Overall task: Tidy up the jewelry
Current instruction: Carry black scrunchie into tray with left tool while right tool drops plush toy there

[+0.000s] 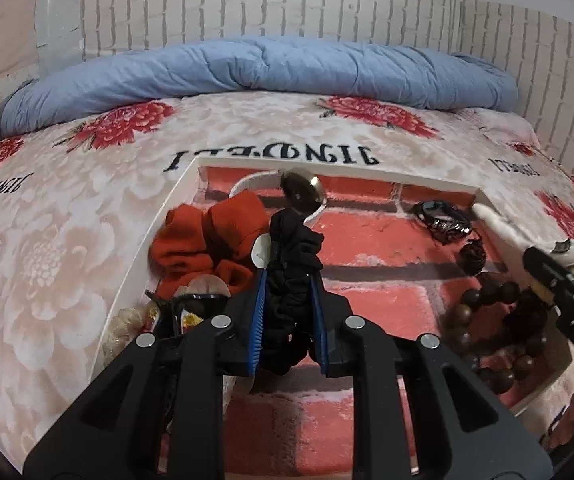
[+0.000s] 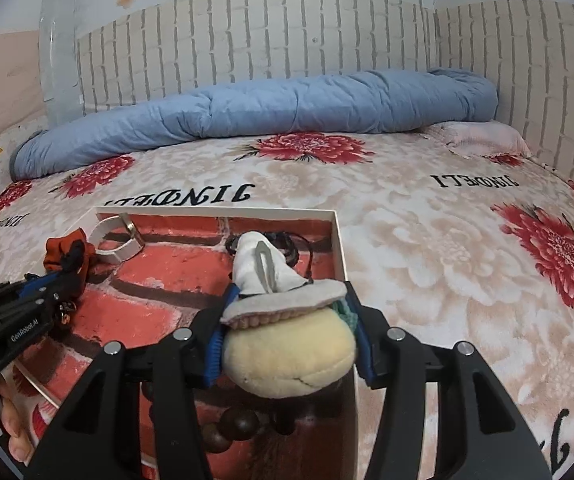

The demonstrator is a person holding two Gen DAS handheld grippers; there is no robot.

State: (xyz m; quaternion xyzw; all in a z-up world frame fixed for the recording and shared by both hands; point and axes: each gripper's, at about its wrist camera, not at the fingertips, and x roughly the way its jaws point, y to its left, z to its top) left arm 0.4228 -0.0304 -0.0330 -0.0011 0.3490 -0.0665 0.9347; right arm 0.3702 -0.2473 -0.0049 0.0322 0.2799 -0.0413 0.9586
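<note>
A white-rimmed tray [image 1: 175, 196] lined with a red brick print lies on the bed. My left gripper [image 1: 287, 280] is shut on a black scrunchie [image 1: 293, 248] over the tray's left half, beside a red scrunchie [image 1: 207, 236] and a white-strapped watch [image 1: 301, 192]. My right gripper [image 2: 289, 300] is shut on a cream plush hair clip [image 2: 287, 352] with a white hat and a metal prong, over the tray's right side. Below it lies a brown bead bracelet [image 2: 239, 424], and a black bracelet [image 1: 443, 218] sits in the far right corner. In the right wrist view the left gripper [image 2: 59, 276] shows at the left.
The tray rests on a floral bedspread [image 2: 427, 264] with red flowers. A rolled blue quilt [image 1: 255, 68] runs along the far side under a brick-pattern wall [image 2: 247, 28]. A black clip [image 1: 191, 304] and small pieces crowd the tray's near left corner. A person's fingers [image 2: 11, 420] show at lower left.
</note>
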